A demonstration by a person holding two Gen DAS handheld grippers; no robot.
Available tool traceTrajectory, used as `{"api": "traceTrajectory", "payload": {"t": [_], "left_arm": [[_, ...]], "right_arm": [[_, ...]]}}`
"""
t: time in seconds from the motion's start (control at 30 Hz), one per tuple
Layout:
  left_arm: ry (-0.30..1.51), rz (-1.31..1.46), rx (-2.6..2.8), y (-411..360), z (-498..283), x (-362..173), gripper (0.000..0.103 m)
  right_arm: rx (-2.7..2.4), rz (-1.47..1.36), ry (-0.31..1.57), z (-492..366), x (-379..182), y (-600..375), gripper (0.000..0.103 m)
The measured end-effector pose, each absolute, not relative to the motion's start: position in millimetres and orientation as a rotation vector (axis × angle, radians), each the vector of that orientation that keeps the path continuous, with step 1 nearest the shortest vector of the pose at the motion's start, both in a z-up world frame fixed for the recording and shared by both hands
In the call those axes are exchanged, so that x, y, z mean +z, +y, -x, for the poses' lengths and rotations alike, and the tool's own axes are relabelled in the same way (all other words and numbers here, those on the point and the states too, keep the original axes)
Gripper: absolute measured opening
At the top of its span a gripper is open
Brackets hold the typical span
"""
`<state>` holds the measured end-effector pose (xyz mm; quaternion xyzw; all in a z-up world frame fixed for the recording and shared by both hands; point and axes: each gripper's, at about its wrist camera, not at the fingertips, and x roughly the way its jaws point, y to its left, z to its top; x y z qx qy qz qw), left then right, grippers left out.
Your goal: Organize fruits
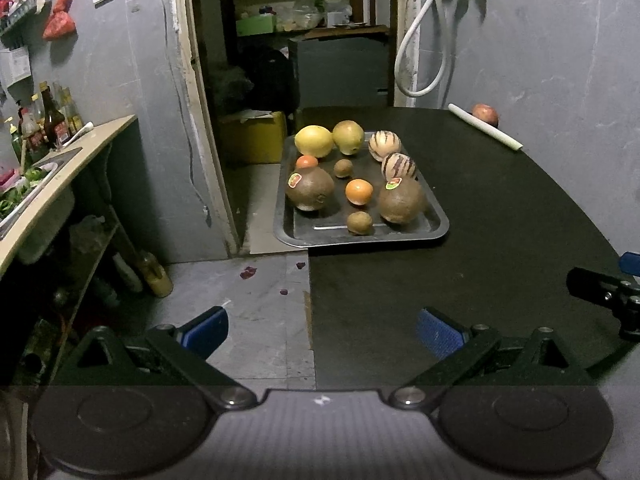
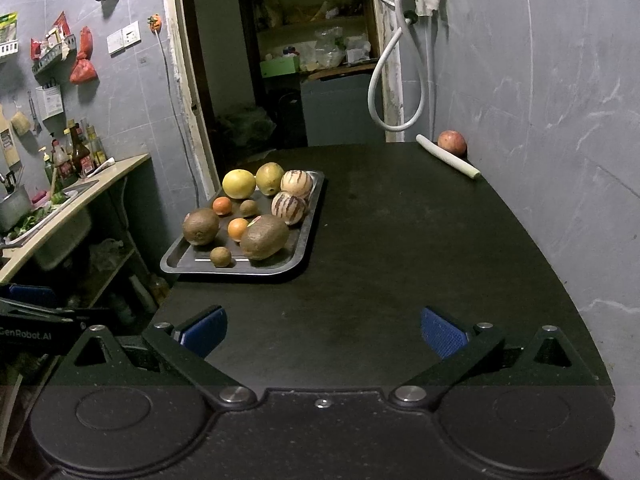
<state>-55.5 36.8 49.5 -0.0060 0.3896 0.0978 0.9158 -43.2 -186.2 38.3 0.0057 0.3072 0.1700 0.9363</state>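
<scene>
A shallow metal tray at the table's left edge holds round fruits; left gripper and right gripper both gape empty.

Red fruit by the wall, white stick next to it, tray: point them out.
Red fruit (image 2: 452,142), right wrist view, centre of its skin.
White stick (image 2: 448,156), right wrist view, middle of its length.
Tray (image 1: 360,238), left wrist view, near rim.
</scene>
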Motion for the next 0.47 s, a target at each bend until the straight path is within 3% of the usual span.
{"api": "traceTrajectory", "payload": {"t": [0.47], "left_arm": [[0.824,0.001,0.211,39.3,44.4,49.3,0.102]], "right_arm": [[0.352,-0.026,0.642,47.5,33.0,-179.9,0.103]]}}
